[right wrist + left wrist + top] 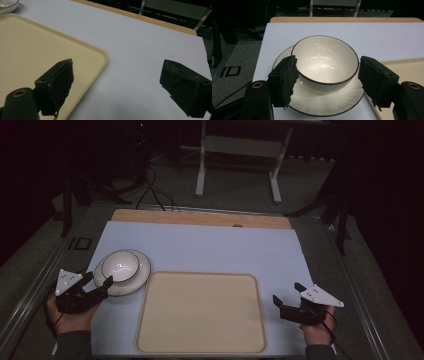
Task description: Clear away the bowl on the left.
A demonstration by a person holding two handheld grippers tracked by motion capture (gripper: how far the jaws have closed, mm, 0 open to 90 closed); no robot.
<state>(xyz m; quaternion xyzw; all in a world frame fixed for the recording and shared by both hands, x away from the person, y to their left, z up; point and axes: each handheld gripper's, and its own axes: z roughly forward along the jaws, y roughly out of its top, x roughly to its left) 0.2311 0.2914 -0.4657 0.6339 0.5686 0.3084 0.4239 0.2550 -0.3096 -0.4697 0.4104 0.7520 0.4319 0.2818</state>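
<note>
Left gripper (327,80) wide open around your bowl (325,61), not clamped yet.
Bowl's on its saucer (324,106) just left of the empty tray (200,312); right gripper (120,87) open right of the tray, nothing moved.

In the left gripper view the bowl (325,61) hides the middle of the plate (312,105) beneath it, and the left gripper's near finger covers the plate's left rim. In the right gripper view the plate's edge (7,6) is cut off at the top left corner. The tray (32,50) runs off the left edge there.
</note>
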